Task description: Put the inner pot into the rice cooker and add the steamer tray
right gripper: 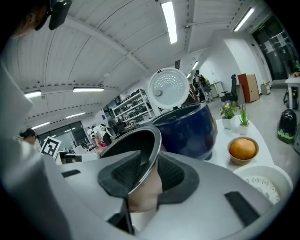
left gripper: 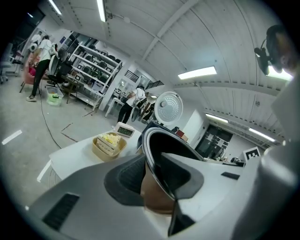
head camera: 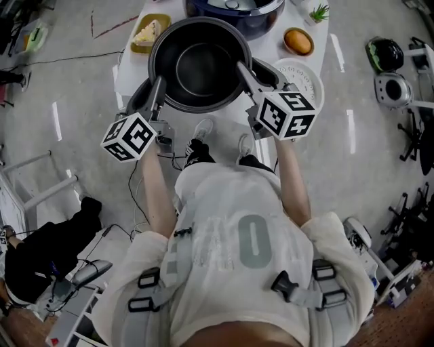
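The inner pot (head camera: 200, 64) was held at upper centre of the head view. Its rim was pinched on 2 opposite sides by the left gripper (head camera: 159, 87) and the right gripper (head camera: 243, 71), judged to keep it level. The open rice cooker (head camera: 234, 10) stood just behind it.

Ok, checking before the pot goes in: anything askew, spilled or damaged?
Nothing stands out. The left tool and right tool clamp the empty inner pot by opposite sides of its rim; the rice cooker stands open behind it.
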Demonstrator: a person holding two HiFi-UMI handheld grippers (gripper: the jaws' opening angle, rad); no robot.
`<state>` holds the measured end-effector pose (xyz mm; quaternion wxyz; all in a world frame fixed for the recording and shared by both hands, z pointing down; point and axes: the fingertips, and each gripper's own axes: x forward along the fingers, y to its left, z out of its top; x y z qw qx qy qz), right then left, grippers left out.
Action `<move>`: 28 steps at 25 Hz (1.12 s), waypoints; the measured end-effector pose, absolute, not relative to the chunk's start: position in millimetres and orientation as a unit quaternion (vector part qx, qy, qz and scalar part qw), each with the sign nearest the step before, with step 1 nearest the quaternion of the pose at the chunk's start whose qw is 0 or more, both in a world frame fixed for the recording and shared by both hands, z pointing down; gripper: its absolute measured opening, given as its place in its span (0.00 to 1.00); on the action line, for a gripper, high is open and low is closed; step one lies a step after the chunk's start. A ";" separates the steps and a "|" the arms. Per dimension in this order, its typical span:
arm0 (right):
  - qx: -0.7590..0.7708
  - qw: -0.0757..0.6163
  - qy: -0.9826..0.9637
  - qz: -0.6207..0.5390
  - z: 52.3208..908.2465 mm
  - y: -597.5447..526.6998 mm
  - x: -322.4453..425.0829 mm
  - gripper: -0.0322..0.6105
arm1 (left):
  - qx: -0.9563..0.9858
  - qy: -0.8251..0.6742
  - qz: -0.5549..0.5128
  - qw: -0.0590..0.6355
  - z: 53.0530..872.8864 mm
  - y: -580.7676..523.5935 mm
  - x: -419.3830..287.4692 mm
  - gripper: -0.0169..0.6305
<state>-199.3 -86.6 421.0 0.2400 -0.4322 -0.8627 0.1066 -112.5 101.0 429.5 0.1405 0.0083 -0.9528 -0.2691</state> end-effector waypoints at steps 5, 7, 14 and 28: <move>-0.460 0.212 -0.857 0.089 386.4 -65.4 -210.0 0.23 | -0.010 -0.962 -0.251 0.107 392.0 116.5 -112.7 0.20; -0.469 0.195 -0.858 0.079 369.6 -53.9 -213.3 0.23 | -0.015 -0.967 -0.239 0.091 373.8 126.1 -113.2 0.20; -0.491 0.140 -0.856 0.080 304.3 -28.7 -228.3 0.24 | -0.004 -0.980 -0.195 0.035 298.7 148.3 -125.5 0.20; -0.423 0.061 -0.902 0.063 198.0 -49.7 -291.6 0.25 | 0.106 -0.988 -0.111 -0.031 183.2 138.5 -218.6 0.20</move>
